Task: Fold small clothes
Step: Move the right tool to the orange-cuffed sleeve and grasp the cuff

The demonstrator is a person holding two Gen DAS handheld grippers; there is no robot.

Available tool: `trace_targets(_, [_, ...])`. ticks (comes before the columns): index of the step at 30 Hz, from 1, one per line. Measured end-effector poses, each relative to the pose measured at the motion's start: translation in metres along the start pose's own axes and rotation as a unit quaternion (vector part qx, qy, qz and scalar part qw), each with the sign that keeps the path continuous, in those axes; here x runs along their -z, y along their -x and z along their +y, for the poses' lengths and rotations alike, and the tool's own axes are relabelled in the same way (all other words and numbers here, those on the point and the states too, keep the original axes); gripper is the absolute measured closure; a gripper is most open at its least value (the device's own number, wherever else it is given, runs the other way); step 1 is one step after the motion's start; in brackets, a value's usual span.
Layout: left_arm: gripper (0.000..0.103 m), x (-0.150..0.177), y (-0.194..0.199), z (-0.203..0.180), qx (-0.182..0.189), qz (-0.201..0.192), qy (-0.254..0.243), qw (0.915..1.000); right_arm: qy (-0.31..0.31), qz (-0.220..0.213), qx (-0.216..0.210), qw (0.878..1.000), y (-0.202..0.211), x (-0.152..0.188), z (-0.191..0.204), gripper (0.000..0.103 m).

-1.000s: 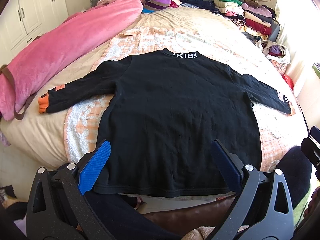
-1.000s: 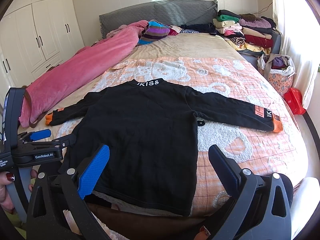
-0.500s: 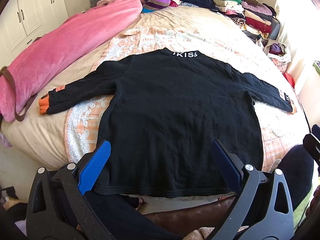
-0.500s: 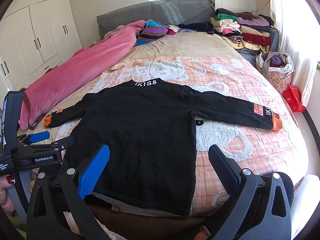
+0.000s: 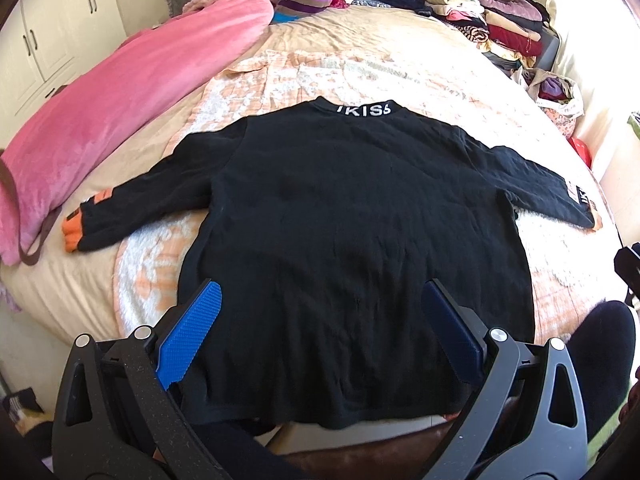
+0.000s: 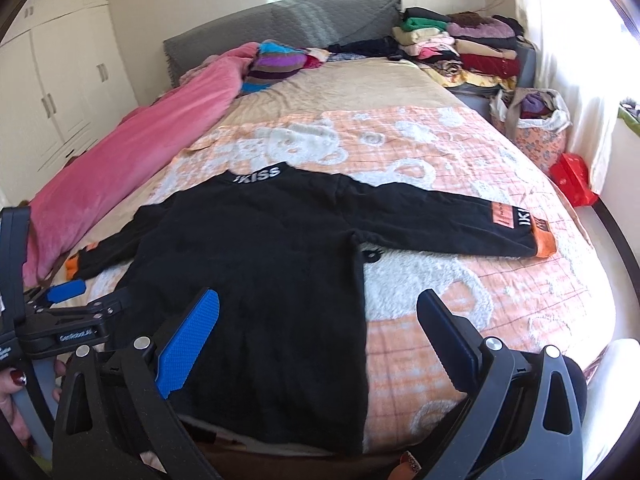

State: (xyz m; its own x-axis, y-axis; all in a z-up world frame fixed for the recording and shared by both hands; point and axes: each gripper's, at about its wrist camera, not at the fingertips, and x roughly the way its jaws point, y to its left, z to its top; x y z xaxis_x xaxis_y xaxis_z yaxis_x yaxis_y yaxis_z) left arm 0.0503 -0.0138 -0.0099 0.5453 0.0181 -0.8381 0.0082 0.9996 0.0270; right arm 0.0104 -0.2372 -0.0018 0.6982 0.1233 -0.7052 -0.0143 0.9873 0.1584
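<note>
- The black top [image 5: 352,240] is spread flat, back up, on the orange blanket [image 6: 460,288] at the foot of the bed, collar away from the grippers and both sleeves stretched out sideways.
- The left gripper [image 5: 320,320] is held above the hem with its jaws wide apart; nothing is gripped.
- The right gripper [image 6: 316,320] is likewise spread wide and empty, poised over the hem's right part.
- No fold has been made yet; a sleeve fold is judged the likely first step.
- The right sleeve [image 6: 460,224] is best pinched near its orange cuff [image 6: 544,244] and laid across the back, and the left sleeve [image 5: 140,204] treated the same.
- Only the sleeve layer should be caught, not the blanket beneath.
- The cloth should be lifted just clear so that the body is not dragged or wrinkled.
</note>
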Motion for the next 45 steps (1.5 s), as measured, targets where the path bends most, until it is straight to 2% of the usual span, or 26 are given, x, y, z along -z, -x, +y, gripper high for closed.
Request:
trace_targets(14, [0.009,-0.069,-0.045,-0.026,0.008,-0.007,-0.004,0.9999,-0.056,-0.011,0.057,0.997,-0.048,-0.047,-0.062,0.004])
trace_targets(24, [0.009,-0.108,-0.083,-0.045,0.027,0.004,0.003,0.9996,-0.115,-0.006,0.113,0.987,-0.095,-0.082,-0.129,0.004])
trace_targets(29, [0.009,-0.121,-0.104,-0.059,0.027,0.011,-0.003,0.9996,-0.156,0.001,0.140,0.978,-0.120,-0.091,-0.170,0.004])
trace_targets(35, [0.009,-0.127,-0.131,-0.071,0.031,0.027,-0.010,0.9991,-0.192,-0.001,0.204,0.960,-0.133,-0.086,-0.226,0.004])
trace_targets(39, [0.009,-0.124,-0.150,-0.074,0.029,0.040,-0.011,0.9987,-0.238,0.027,0.235,0.942,-0.145,-0.068,-0.270,0.004])
trace_targets(45, [0.009,-0.117,-0.169,-0.076,0.024,0.044,-0.012,0.9987,-0.282,0.075,0.244,0.925,-0.165,-0.043,-0.314,0.004])
